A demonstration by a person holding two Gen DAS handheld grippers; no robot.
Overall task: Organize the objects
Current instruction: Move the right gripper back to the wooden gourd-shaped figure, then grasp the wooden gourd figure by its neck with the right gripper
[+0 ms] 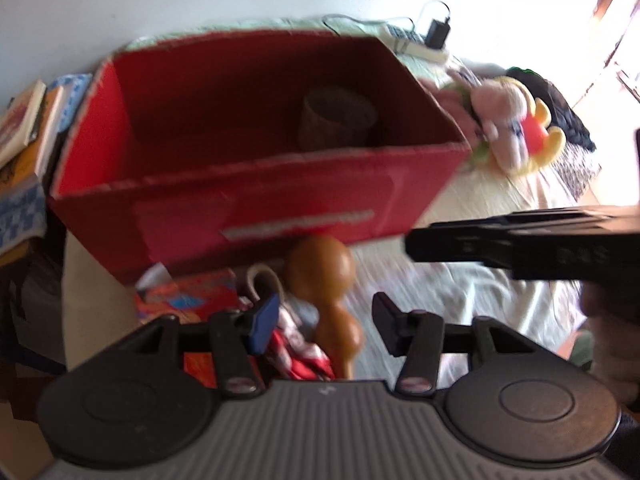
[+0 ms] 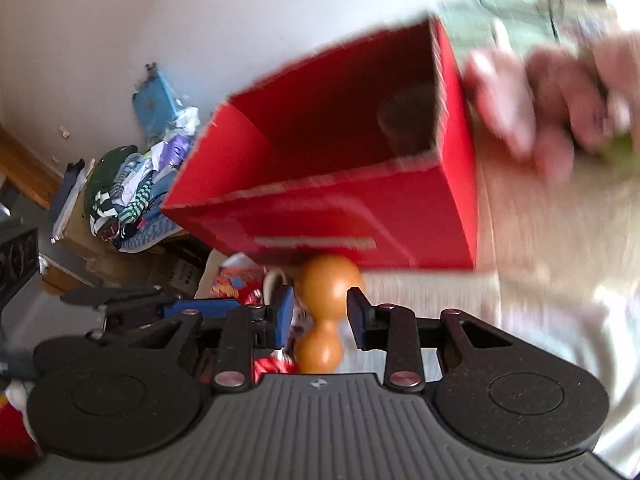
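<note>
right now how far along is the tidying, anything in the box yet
Done: one brown woven basket already sits inside the red box. In hand: nothing; the right gripper is open around the orange gourd without pressing it, and the left gripper is open and empty. Left: the gourd, the red patterned cloth beside it, and the stuffed toy right of the box.

No text can be read in either view. The red cardboard box (image 1: 260, 152) carries a pale label strip (image 1: 298, 225) on its near wall, smeared by motion blur into an illegible band. The books (image 1: 24, 128) stacked left of it show cover print too blurred to make out.
</note>
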